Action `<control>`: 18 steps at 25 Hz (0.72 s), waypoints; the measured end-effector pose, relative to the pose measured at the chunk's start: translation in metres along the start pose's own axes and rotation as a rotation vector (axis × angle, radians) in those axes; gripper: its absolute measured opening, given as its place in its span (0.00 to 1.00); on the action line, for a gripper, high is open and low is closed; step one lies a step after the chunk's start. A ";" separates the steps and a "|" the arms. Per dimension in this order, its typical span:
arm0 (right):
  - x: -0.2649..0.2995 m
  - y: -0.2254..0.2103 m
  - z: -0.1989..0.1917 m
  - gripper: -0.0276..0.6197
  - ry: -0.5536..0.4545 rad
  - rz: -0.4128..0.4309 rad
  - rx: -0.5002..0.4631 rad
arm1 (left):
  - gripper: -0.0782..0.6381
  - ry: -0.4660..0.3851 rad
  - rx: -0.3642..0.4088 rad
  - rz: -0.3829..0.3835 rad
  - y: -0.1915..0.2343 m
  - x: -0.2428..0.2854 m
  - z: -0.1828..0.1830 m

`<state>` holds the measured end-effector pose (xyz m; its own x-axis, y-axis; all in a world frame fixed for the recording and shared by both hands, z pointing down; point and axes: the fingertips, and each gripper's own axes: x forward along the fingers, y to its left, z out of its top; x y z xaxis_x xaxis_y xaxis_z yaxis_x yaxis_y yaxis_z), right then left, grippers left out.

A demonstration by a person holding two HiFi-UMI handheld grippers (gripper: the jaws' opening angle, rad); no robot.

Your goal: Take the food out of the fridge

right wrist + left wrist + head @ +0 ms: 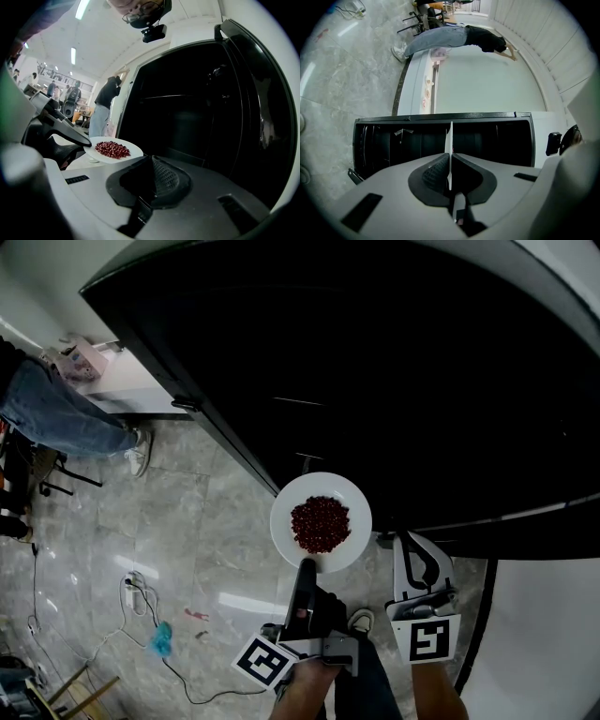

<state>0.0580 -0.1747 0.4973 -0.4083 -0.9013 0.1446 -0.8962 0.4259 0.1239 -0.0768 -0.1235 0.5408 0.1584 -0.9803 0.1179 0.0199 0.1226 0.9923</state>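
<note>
**A:** What is the left gripper [450, 158] doing?

**B:** Its jaws are pressed together on the near rim of a white plate [292, 495]. In the left gripper view the plate shows edge-on, a thin white line pinched between the two pads.

**A:** Is anything on the plate?

**B:** A heap of red beans [321, 524] sits in its middle, clear of the rim all round. The plate is held about level.

**A:** And the right gripper [151, 159]?

**B:** Its jaws are closed tip to tip with nothing between them. It hangs just beside the left one, on the side away from the plate and not touching it.

**A:** Where is the plate in relation to the fridge [422, 381]?

**B:** Outside it. The fridge stands open with a dark cavity, and the plate is in the air in front of its lower front edge, partly over the floor [197, 521]. From the left gripper the fridge's black opening lies straight ahead, apart from the jaws.

**A:** What lies further out?

**B:** The floor is pale, glossy tile, with cables [141, 601] trailing over it towards the lower left corner of the head view. A person [47, 409] in jeans stands by a white counter [136, 385], well apart from both grippers.
</note>
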 end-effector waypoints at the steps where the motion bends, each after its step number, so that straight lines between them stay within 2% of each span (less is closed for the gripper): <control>1: 0.000 0.002 0.001 0.08 -0.001 0.001 -0.001 | 0.15 -0.001 -0.001 0.000 -0.001 -0.002 0.001; 10: 0.000 0.006 0.013 0.08 -0.009 0.017 -0.005 | 0.15 -0.006 0.004 -0.004 -0.014 -0.009 0.005; 18: -0.010 0.009 0.043 0.08 -0.016 0.021 -0.001 | 0.15 -0.010 -0.005 -0.024 -0.053 -0.018 0.010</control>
<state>0.0463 -0.1647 0.4544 -0.4296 -0.8934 0.1316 -0.8872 0.4447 0.1225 -0.0905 -0.1136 0.4862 0.1477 -0.9845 0.0949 0.0285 0.1002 0.9946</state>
